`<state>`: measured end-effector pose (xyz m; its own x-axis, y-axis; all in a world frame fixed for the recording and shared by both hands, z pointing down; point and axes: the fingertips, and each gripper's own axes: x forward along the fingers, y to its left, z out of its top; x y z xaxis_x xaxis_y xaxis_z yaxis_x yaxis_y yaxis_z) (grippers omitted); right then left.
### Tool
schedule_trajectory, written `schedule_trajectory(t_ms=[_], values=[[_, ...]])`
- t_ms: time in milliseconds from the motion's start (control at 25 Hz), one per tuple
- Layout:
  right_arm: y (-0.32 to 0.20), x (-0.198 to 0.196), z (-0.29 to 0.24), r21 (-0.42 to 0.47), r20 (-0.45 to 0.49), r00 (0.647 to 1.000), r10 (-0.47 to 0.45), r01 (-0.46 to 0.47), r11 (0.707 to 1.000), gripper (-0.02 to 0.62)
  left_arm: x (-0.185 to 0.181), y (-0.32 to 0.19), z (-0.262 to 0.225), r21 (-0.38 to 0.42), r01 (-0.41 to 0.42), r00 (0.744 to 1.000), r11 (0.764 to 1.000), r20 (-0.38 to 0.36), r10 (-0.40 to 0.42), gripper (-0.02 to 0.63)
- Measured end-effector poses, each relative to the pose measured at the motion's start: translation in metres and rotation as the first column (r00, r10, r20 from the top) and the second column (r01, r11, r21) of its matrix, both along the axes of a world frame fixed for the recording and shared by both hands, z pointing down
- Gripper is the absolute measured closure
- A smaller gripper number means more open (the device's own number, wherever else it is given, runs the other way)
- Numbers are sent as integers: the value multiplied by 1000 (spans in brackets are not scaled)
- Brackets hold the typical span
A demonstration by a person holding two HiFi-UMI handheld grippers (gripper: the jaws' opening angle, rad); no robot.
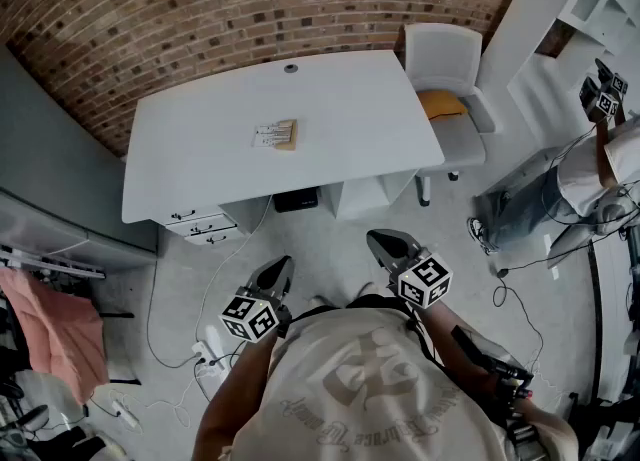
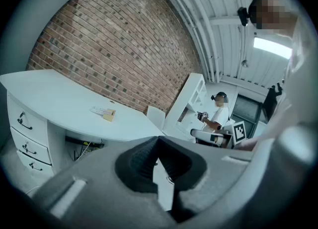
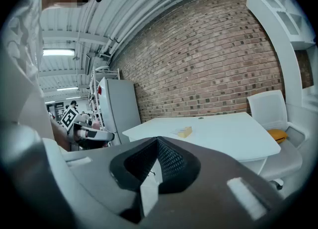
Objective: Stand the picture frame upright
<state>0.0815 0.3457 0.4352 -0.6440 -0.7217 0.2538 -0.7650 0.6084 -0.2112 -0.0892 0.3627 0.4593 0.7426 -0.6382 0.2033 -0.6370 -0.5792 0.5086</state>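
Head view, steeply down: a person stands back from a white desk (image 1: 340, 119) with a gripper in each hand, both held low over the floor and well short of the desk's near edge.

At left, the left gripper (image 1: 283, 265) has its jaws pressed fully together with nothing between them. In the left gripper view its dark pads (image 2: 141, 162) meet along one seam at the left gripper's (image 2: 158, 142) tip, with only floor and desk beyond.

The frame (image 1: 275, 135) lies flat on the desk top, a little left of centre, its pale wooden edge to the right — touched by neither gripper and well apart from both. From the left gripper it shows as a small flat shape (image 2: 104, 113) up and to the left of the jaws. From the right gripper it sits (image 3: 184, 132) just above and right of them.

The right gripper (image 1: 380, 240) is likewise closed tight and empty, its ribbed pads (image 3: 171, 166) together at the right gripper's (image 3: 158, 143) tip.

Further right, a white chair (image 1: 445, 54) stands at the desk's end with an orange cushion (image 1: 441, 103) on its seat.
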Motion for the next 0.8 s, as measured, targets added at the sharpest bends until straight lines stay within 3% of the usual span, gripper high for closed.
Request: schedule_trajectory(t_ms=[280,560,800], values=[[-3,-3,-5,28,-21,1000,-7,8,1000,591,-4,-4,3,-12,3,1000,1000,2,-3,607],[3,-15,-11,23,28,998,-62,62,998,591,-5,-2,2,-9,-4,1000,1000,1,4,607],[-5,-22,-5,34,-32,997,-71,72,997,589,-15,-7,4,-10,18,1000,1000,-4,-18,607]])
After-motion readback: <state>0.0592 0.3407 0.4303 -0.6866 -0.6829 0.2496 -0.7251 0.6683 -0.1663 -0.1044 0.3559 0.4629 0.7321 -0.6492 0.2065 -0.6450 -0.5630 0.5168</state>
